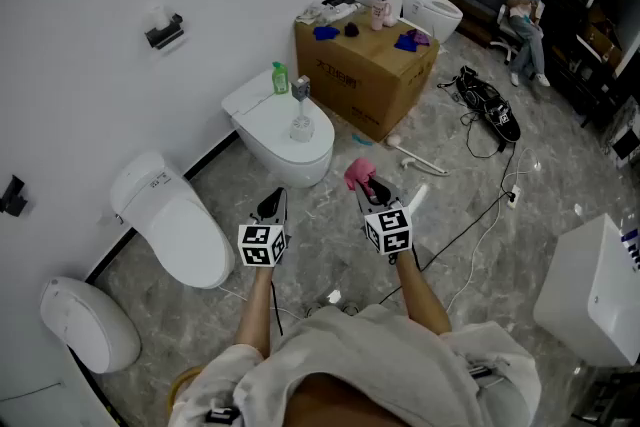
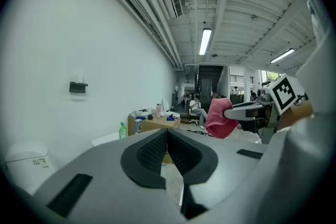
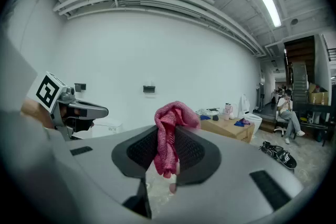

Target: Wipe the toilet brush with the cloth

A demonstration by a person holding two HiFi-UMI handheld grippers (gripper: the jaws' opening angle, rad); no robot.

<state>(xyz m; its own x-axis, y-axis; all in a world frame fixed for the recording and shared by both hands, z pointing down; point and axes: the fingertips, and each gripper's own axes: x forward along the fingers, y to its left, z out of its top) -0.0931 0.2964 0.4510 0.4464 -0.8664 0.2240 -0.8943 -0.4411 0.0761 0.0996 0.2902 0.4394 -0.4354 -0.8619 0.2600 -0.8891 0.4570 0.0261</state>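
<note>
My right gripper [image 1: 368, 189] is shut on a pink cloth [image 1: 357, 175], held up above the marble floor. In the right gripper view the cloth [image 3: 169, 136] hangs bunched between the jaws. My left gripper [image 1: 274, 205] is beside it on the left, shut with nothing in it; in the left gripper view its pads [image 2: 157, 148] meet. A white long-handled brush [image 1: 416, 158] lies on the floor ahead of the right gripper, apart from both grippers. The left gripper view also shows the right gripper [image 2: 237, 111] with the cloth [image 2: 217, 119].
A white toilet [image 1: 285, 130] stands straight ahead, with a green bottle [image 1: 280, 77] and a grey object [image 1: 300, 110] on it. Behind it is a cardboard box [image 1: 368, 70] with small items on top. More toilets [image 1: 175, 225] line the left wall. Cables [image 1: 480, 215] cross the floor at right.
</note>
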